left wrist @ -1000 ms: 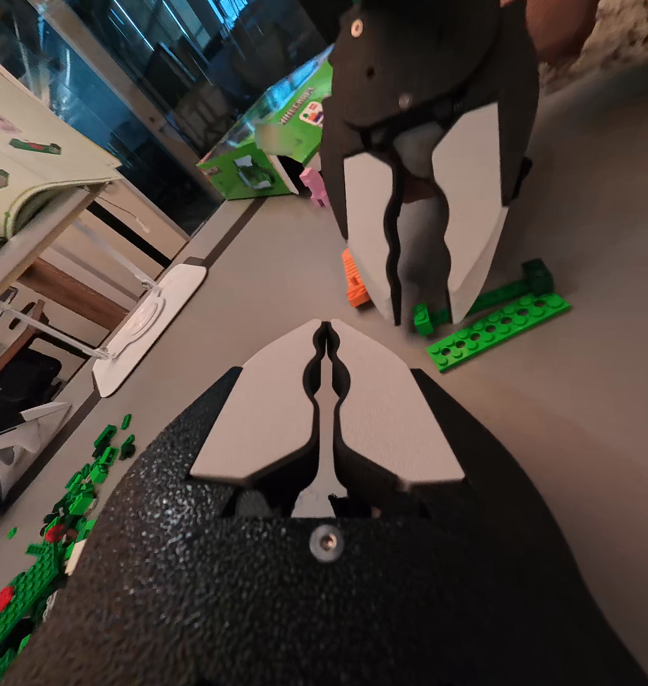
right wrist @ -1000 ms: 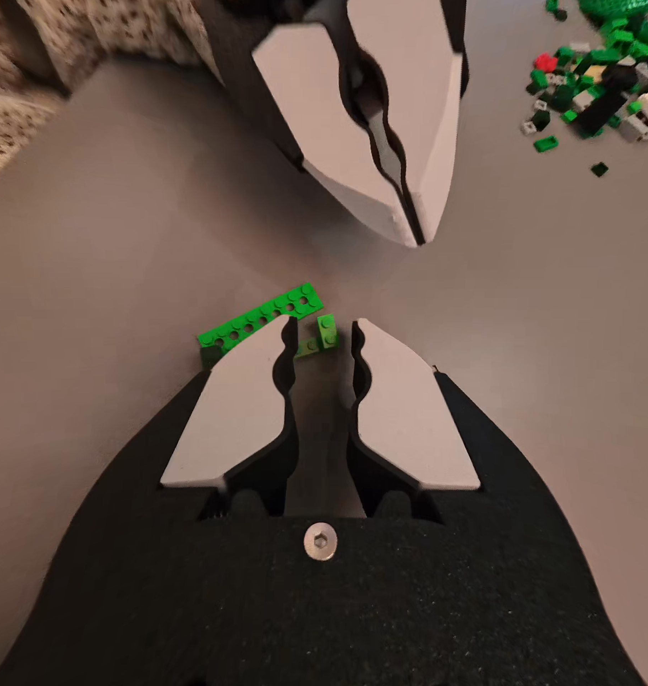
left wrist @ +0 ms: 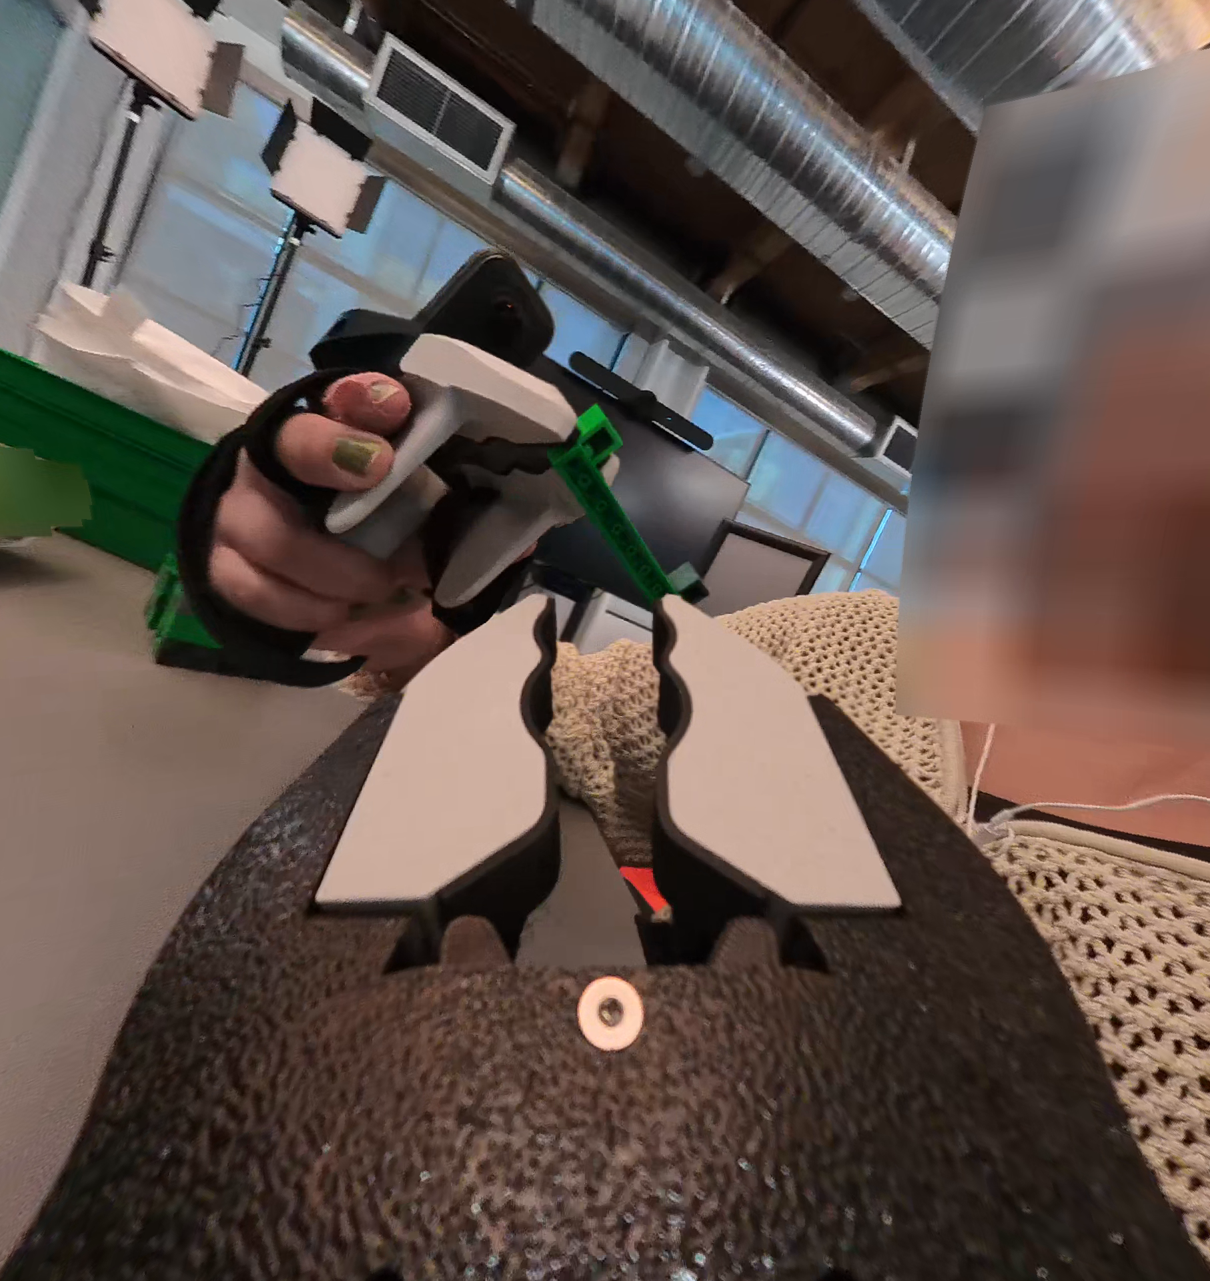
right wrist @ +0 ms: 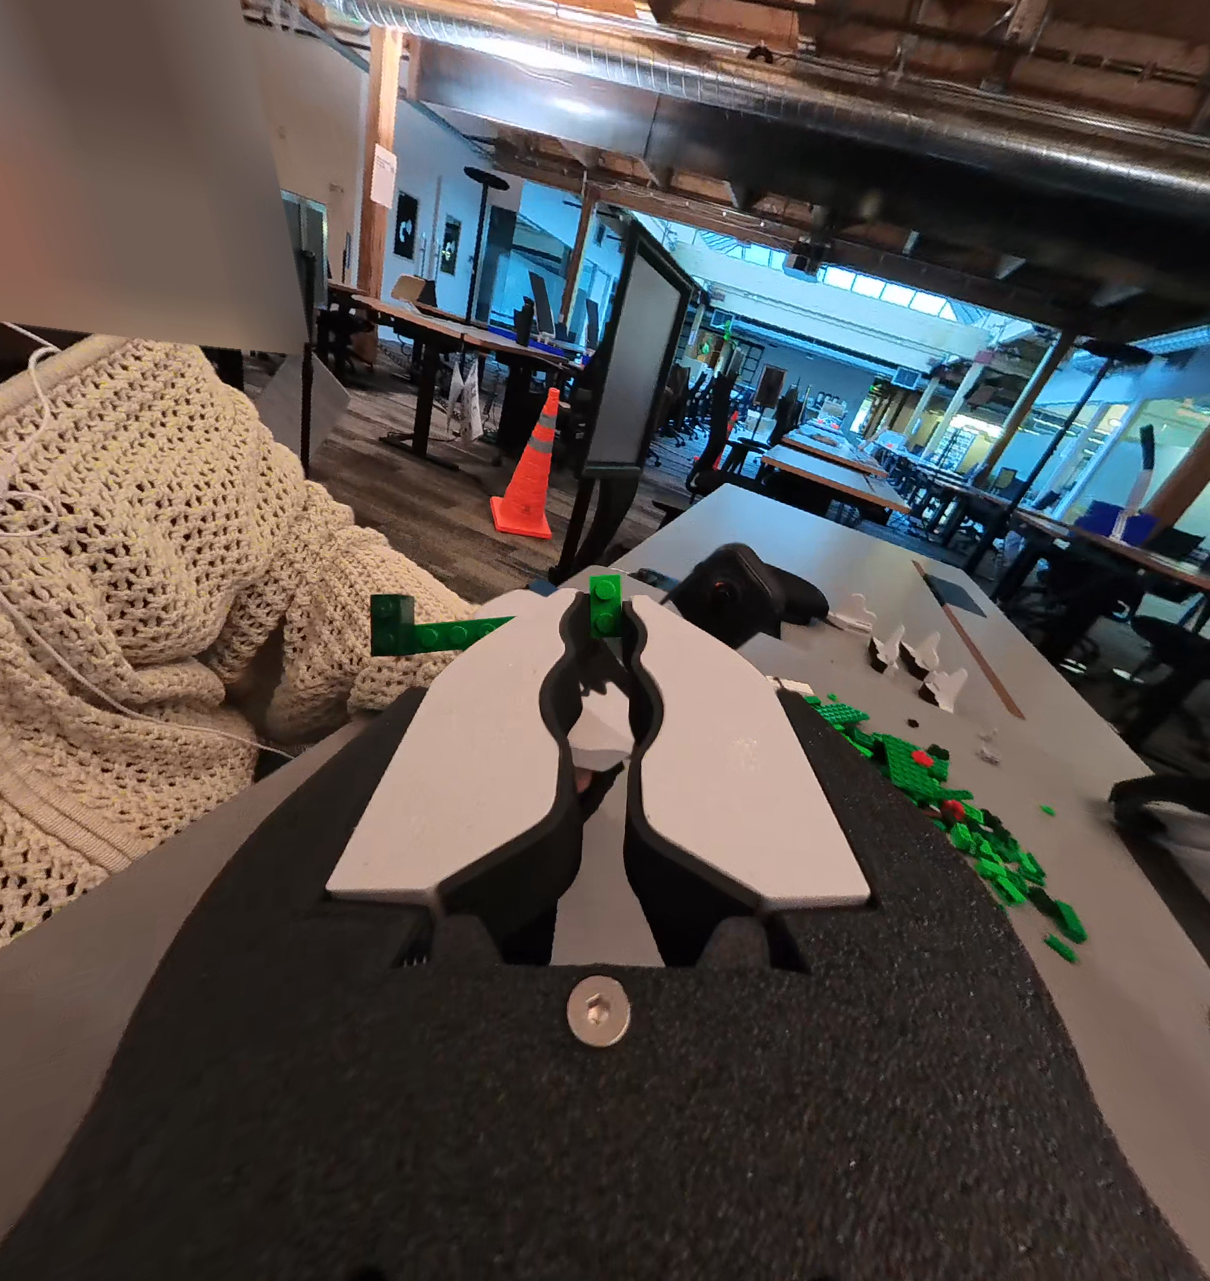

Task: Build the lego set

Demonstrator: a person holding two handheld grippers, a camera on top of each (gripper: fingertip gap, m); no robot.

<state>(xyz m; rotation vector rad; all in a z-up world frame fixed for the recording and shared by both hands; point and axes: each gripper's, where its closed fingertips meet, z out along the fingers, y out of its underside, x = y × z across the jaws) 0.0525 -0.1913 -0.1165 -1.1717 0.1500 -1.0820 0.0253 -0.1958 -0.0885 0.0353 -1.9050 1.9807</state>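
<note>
With our right gripper (right wrist: 601, 613) clamped on the green plate assembly (left wrist: 616, 513), we should close the open left gripper (left wrist: 603, 606) squarely on its dark-green end (left wrist: 689, 579).

Orange traffic cone (right wrist: 527, 478) on floor beyond grey table (right wrist: 865, 575); silver ceiling duct (left wrist: 692, 201); cream knit sleeve (right wrist: 124, 554).

Left hand-held gripper (left wrist: 602, 610): grainy black plastic, matt grey fingers | long green studded plastic plate (left wrist: 612, 513): glossy | grey worktop (right wrist: 865, 575): smooth, matt | cream open-knit sweater (right wrist: 124, 527): coarse cloth
</note>
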